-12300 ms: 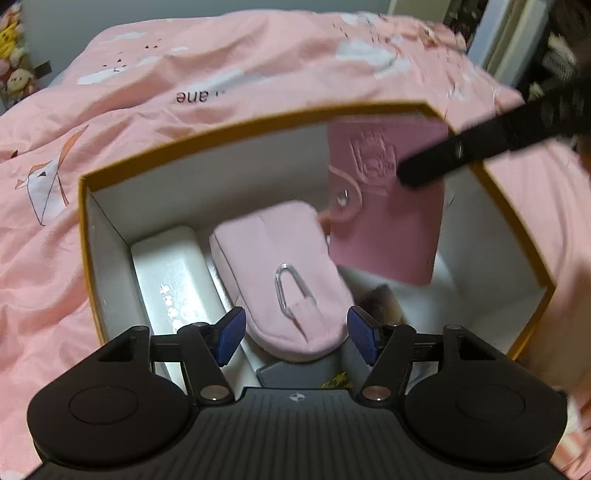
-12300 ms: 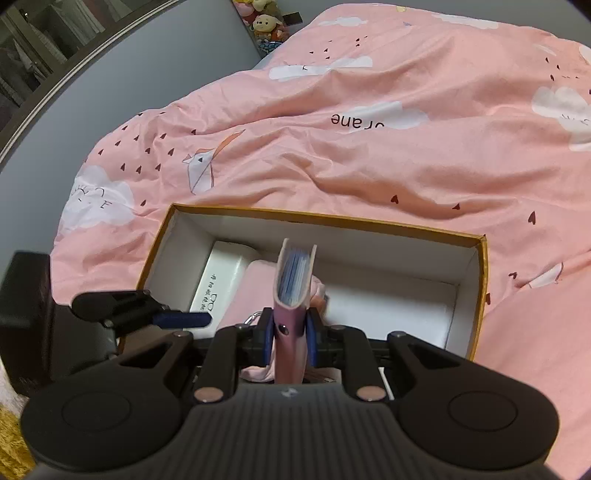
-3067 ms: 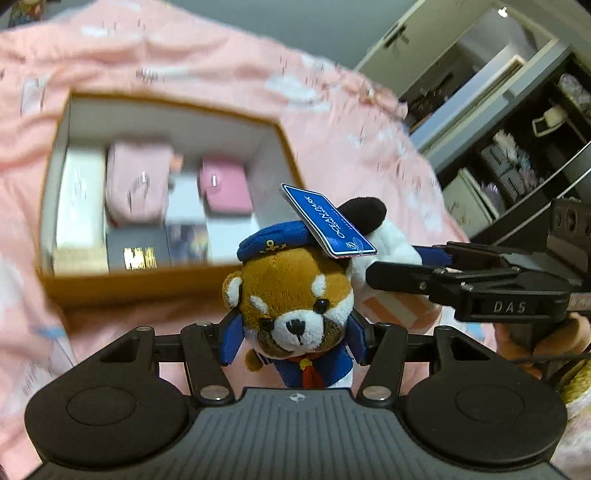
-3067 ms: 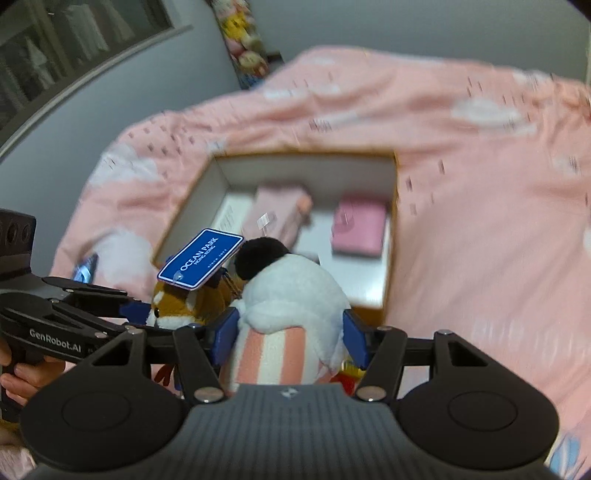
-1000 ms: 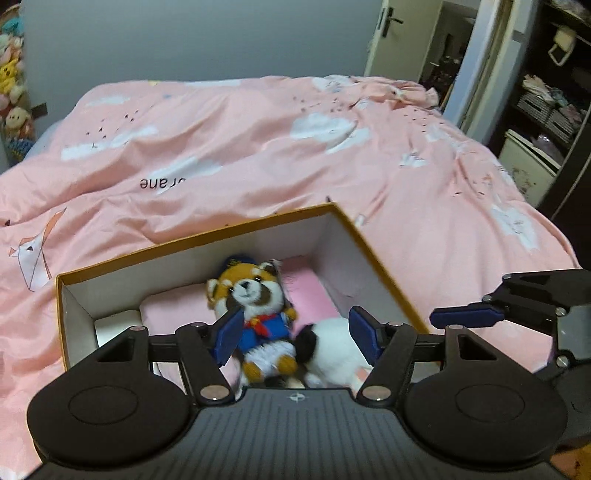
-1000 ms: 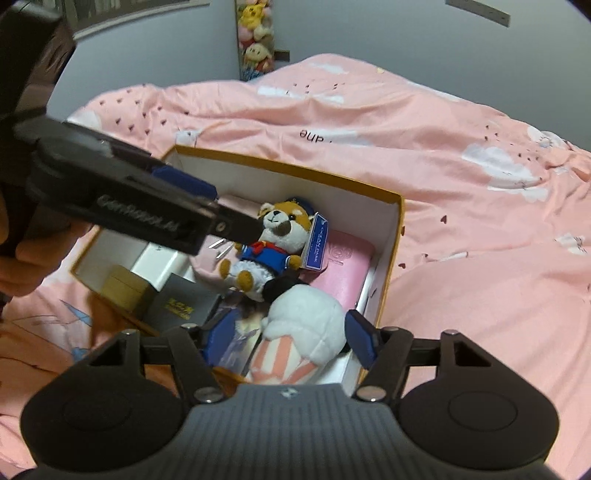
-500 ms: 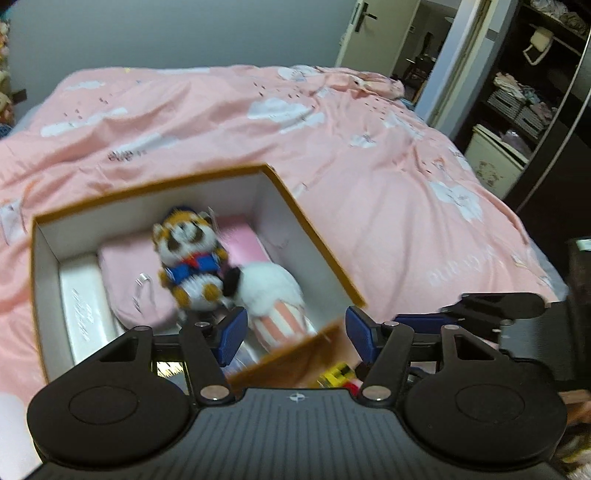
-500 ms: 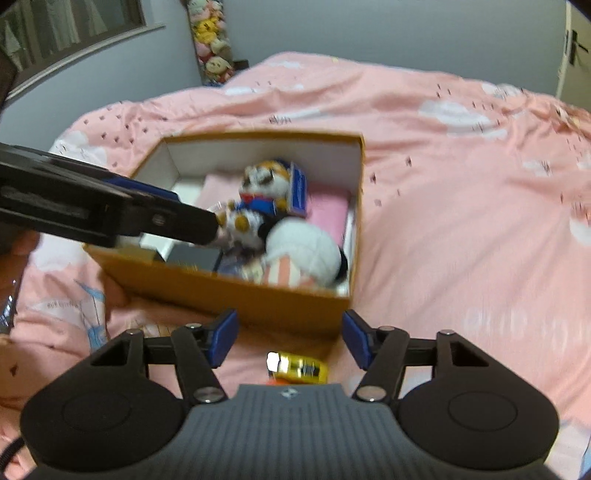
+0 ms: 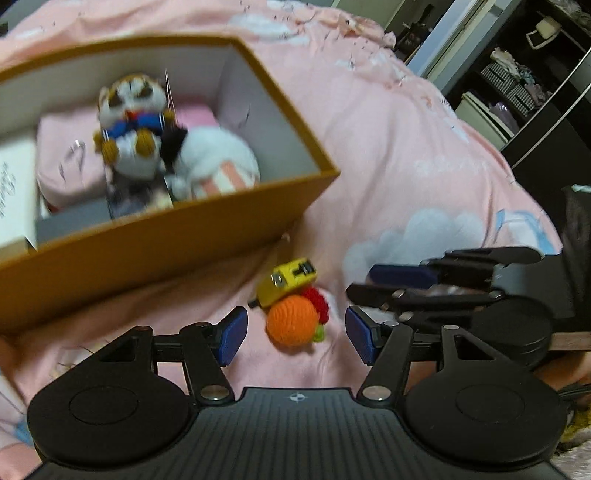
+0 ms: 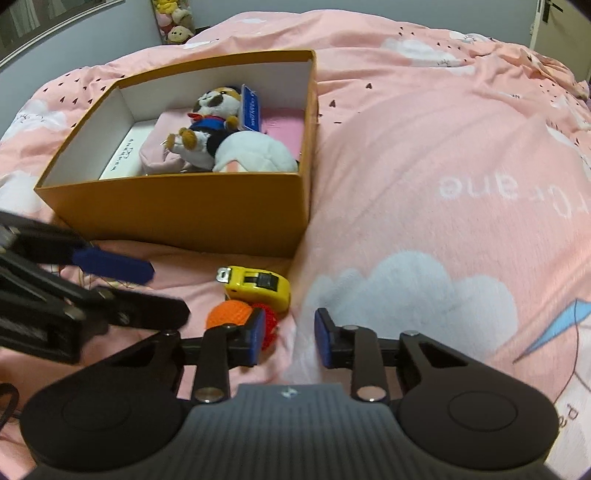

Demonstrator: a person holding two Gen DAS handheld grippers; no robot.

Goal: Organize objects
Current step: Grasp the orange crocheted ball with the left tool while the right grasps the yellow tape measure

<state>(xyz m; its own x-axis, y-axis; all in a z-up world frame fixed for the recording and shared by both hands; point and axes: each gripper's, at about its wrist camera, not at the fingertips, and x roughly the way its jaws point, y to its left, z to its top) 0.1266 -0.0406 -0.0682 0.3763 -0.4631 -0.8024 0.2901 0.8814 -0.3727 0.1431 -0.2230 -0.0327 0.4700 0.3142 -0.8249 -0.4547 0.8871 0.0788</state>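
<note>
An orange cardboard box [image 9: 155, 243] [image 10: 207, 206] sits on the pink bed. Inside lie a red panda plush [image 9: 133, 110] [image 10: 212, 110] and a white striped plush [image 9: 214, 162] [image 10: 255, 151]. On the duvet in front of the box lie a yellow tape measure [image 9: 288, 282] [image 10: 258, 284] and an orange crocheted ball [image 9: 293, 319] [image 10: 227, 314] with a red part beside it. My left gripper [image 9: 295, 334] is open and empty, just short of the ball. My right gripper [image 10: 286, 338] is open and empty, to the right of the ball and tape.
The box also holds a pink pouch [image 9: 62, 162], a white case [image 10: 123, 157] and a pink wallet [image 10: 282, 133]. The pink duvet [image 10: 443, 166] stretches to the right. Dark shelving [image 9: 535, 74] stands past the bed. Plush toys [image 10: 173, 22] sit by the far wall.
Both grippers have pulled back from the box and dropped low toward the tape measure and ball. The two plush toys stay in the box.
</note>
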